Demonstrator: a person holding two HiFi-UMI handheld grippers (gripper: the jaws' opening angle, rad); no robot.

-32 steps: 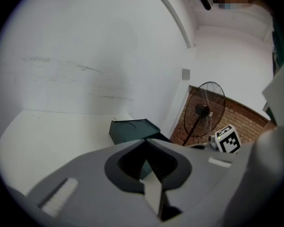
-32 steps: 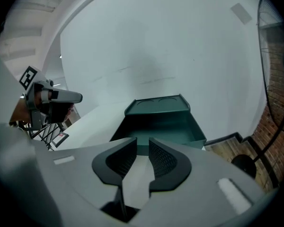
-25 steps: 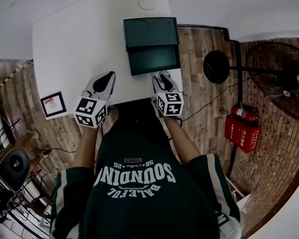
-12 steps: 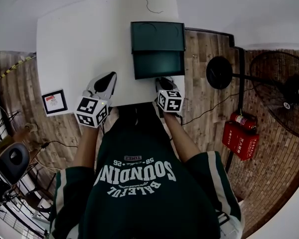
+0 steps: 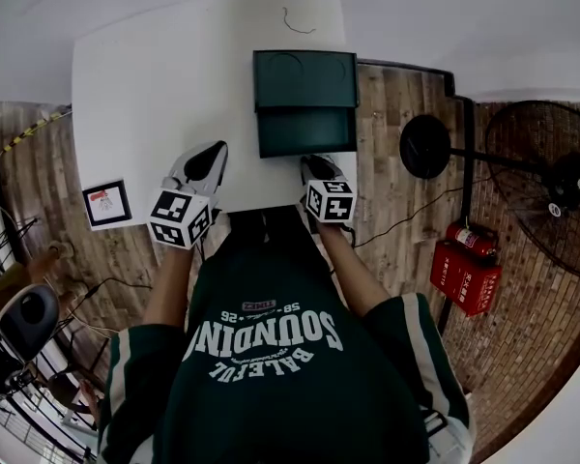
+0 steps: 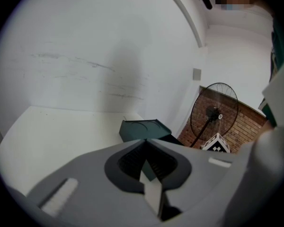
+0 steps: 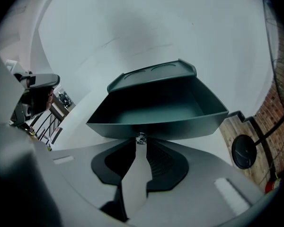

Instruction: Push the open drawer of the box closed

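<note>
A dark green box stands on the white table with its drawer pulled out toward me. In the right gripper view the drawer is empty, with a small metal knob on its front. My right gripper is at the drawer front. Its jaws are closing and almost together, with nothing between them, and the tips sit just under the knob. My left gripper hovers over the table's near edge, left of the box, shut and empty. In its own view the left gripper points past the box.
A small framed card lies by the table's left corner. To the right, on the wooden floor, stand a black fan with its round base and a red extinguisher box. The table stands against a white wall.
My right gripper has moved forward to the drawer front and its jaws have drawn together. The left gripper has stayed where it was.
</note>
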